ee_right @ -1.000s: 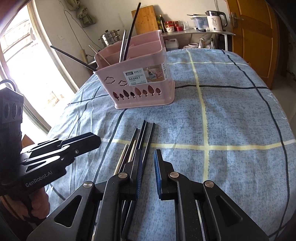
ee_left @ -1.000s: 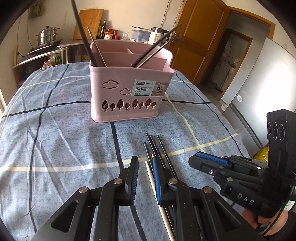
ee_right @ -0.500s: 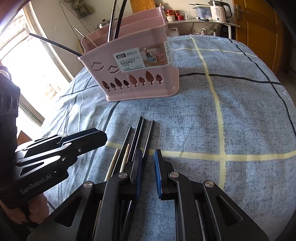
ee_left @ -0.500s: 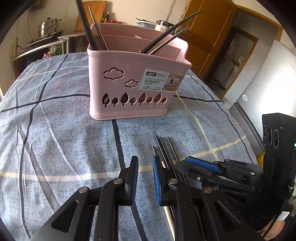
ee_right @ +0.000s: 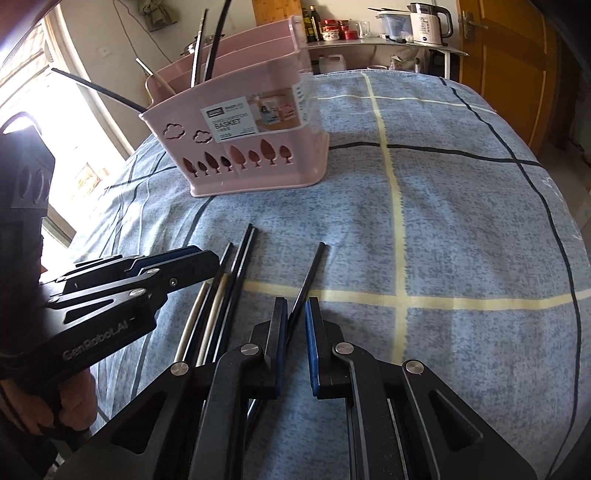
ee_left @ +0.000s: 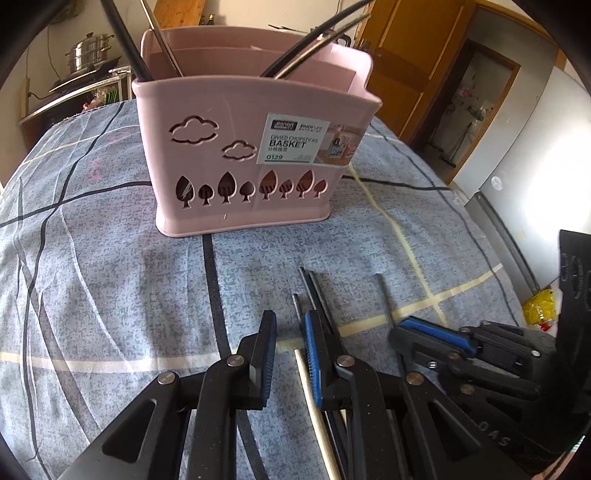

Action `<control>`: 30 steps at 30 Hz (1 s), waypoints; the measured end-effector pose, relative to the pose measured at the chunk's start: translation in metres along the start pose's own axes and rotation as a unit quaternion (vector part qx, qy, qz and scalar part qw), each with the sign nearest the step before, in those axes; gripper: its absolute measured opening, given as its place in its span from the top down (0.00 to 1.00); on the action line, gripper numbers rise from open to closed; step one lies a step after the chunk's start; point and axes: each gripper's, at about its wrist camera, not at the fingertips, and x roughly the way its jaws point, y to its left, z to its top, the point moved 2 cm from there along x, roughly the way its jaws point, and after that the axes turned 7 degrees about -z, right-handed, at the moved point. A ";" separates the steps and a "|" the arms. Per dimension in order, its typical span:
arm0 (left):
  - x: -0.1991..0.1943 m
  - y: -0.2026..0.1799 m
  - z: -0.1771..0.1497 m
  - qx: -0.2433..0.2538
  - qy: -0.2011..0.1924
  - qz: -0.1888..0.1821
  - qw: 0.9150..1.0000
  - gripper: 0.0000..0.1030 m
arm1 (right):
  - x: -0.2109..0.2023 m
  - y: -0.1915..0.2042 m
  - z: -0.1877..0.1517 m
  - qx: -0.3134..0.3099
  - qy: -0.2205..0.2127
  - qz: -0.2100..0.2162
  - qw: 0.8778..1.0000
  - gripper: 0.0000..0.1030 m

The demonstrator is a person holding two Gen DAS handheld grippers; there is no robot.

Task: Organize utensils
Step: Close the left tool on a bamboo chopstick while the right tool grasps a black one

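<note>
A pink divided chopstick basket [ee_left: 243, 162] stands on the blue checked cloth and holds several chopsticks; it also shows in the right wrist view [ee_right: 243, 136]. Several loose chopsticks, black [ee_right: 240, 258] and pale wood [ee_right: 212, 314], lie on the cloth in front of it. My right gripper [ee_right: 296, 314] is open, with one black chopstick [ee_right: 308, 280] lying between its fingers, set apart from the bundle. My left gripper [ee_left: 288, 332] is open over the left side of the bundle [ee_left: 314, 291], a pale chopstick [ee_left: 310, 391] beside its right finger.
The cloth-covered table [ee_right: 461, 221] extends right and behind the basket. A counter with a kettle [ee_right: 428, 22] and jars stands at the back. A wooden door [ee_left: 406, 66] and a steel pot [ee_left: 88, 51] are beyond the table.
Both grippers have moved forward and lower towards the chopsticks. One black chopstick has shifted right, away from the bundle, and now lies between the right gripper's fingers.
</note>
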 end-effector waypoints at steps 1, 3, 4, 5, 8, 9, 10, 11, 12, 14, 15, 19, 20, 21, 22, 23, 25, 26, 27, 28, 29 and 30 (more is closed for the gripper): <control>0.002 -0.001 0.001 0.002 0.001 0.004 1.000 0.85 | -0.001 -0.002 -0.001 0.002 0.000 0.000 1.000 0.90; 0.004 -0.006 0.000 0.011 0.001 0.012 1.000 0.85 | -0.001 -0.005 -0.001 0.005 0.000 0.001 1.000 0.90; 0.005 -0.008 0.000 0.016 0.002 0.016 1.000 0.85 | -0.001 -0.005 -0.001 0.006 0.000 0.002 1.000 0.90; 0.007 -0.009 0.000 0.018 0.003 0.022 1.000 0.85 | -0.001 -0.006 -0.001 0.007 0.000 0.003 1.000 0.90; 0.012 -0.018 0.001 0.035 0.006 0.050 0.998 0.85 | -0.001 -0.006 -0.001 0.007 -0.002 0.003 1.000 0.90; 0.014 -0.023 0.001 0.043 0.009 0.058 0.997 0.85 | -0.001 -0.006 -0.001 0.007 -0.002 0.003 1.000 0.90; 0.015 -0.027 0.002 0.049 0.011 0.063 0.997 0.85 | -0.001 -0.006 -0.001 0.007 -0.002 0.003 1.000 0.90; 0.016 -0.029 0.002 0.052 0.012 0.067 0.996 0.85 | -0.002 -0.006 -0.001 0.007 -0.002 0.003 1.000 0.90; 0.017 -0.031 0.002 0.056 0.013 0.069 0.996 0.85 | -0.002 -0.006 -0.002 0.008 -0.002 0.004 1.000 0.90; 0.017 -0.032 0.002 0.066 0.013 0.078 0.995 0.90 | -0.002 -0.006 -0.002 0.008 -0.001 0.004 1.000 0.90; 0.016 -0.032 0.002 0.070 0.013 0.081 0.994 0.93 | -0.002 -0.006 -0.002 0.008 -0.001 0.004 1.000 0.90; 0.007 -0.020 -0.002 0.075 0.018 0.076 0.994 0.93 | -0.002 -0.007 -0.002 0.007 0.000 0.004 1.000 0.90; 0.003 -0.013 -0.003 0.076 0.017 0.079 0.994 0.93 | -0.002 -0.008 -0.003 0.006 0.001 0.003 1.000 0.90; 0.000 -0.007 -0.004 0.074 0.018 0.085 0.993 0.93 | -0.003 -0.009 -0.003 0.006 0.001 0.003 1.000 0.90; -0.003 0.000 -0.005 0.070 0.017 0.088 0.993 0.94 | -0.003 -0.009 -0.003 0.006 0.001 0.003 1.000 0.90; -0.007 0.007 -0.006 0.063 0.017 0.089 0.994 0.94 | -0.003 -0.009 -0.003 0.006 0.002 0.003 1.000 0.90; -0.014 0.022 -0.008 0.052 0.017 0.095 0.994 0.94 | -0.003 -0.009 -0.003 0.006 0.004 0.003 1.000 0.90; -0.018 0.028 -0.009 0.046 0.016 0.097 0.994 0.94 | -0.003 -0.009 -0.003 0.005 0.006 0.003 1.000 0.90; -0.021 0.035 -0.009 0.038 0.016 0.093 0.995 0.94 | -0.003 -0.009 -0.002 0.004 0.008 0.002 1.000 0.90; -0.024 0.040 -0.009 0.026 0.017 0.084 0.996 0.94 | -0.002 -0.008 -0.001 0.003 0.011 0.002 1.000 0.90; -0.026 0.044 -0.009 0.018 0.018 0.077 0.997 0.94 | -0.001 -0.009 0.000 0.004 0.014 0.001 1.000 0.90; -0.026 0.046 -0.008 0.011 0.021 0.071 0.997 0.94 | 0.000 -0.009 0.002 0.006 0.016 -0.001 1.000 0.90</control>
